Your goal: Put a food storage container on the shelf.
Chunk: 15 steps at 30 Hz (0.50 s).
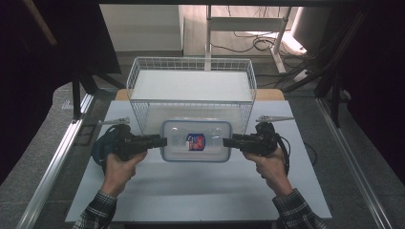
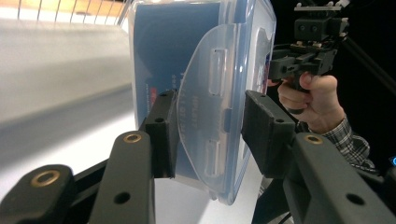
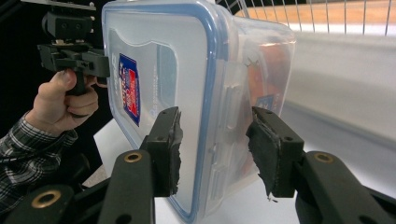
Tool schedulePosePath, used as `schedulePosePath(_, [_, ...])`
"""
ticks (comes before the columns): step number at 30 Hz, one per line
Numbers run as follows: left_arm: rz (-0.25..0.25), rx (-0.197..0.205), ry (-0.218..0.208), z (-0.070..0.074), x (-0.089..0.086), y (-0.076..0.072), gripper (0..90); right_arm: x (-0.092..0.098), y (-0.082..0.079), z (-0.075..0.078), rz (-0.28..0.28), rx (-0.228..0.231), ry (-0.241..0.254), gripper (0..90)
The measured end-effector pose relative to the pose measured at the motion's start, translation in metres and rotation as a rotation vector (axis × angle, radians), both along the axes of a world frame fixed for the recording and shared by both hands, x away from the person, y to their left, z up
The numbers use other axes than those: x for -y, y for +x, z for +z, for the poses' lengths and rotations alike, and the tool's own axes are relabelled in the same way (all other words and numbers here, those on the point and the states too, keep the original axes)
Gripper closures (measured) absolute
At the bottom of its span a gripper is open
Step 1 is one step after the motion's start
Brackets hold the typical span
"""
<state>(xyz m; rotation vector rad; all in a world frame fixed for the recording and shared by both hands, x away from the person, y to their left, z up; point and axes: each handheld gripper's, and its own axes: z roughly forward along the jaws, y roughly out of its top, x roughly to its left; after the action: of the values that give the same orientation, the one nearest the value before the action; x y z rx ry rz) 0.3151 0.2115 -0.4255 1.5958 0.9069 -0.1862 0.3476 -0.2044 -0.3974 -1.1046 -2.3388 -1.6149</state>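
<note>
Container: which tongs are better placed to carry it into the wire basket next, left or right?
Neither alone. The left tongs and right tongs each clamp one short end of the container, level, just before the wire basket. Likely a joint lift; both sit equally close.

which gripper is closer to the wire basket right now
Neither clearly: left gripper and right gripper sit level at opposite ends of the lidded container, both just in front of the wire basket.
</note>
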Motion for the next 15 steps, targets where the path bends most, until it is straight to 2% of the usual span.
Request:
schedulePosePath(9, [0.014, 0.021, 0.005, 0.033, -0.006, 0.022, 57.1, -0.007, 0.022, 0.030, -0.008, 0.032, 0.019, 53.9])
schedulePosePath(15, [0.036, 0.055, 0.026, 0.057, -0.010, 0.036, 56.5, -0.013, 0.039, 0.052, -0.007, 0.069, 0.021, 53.7])
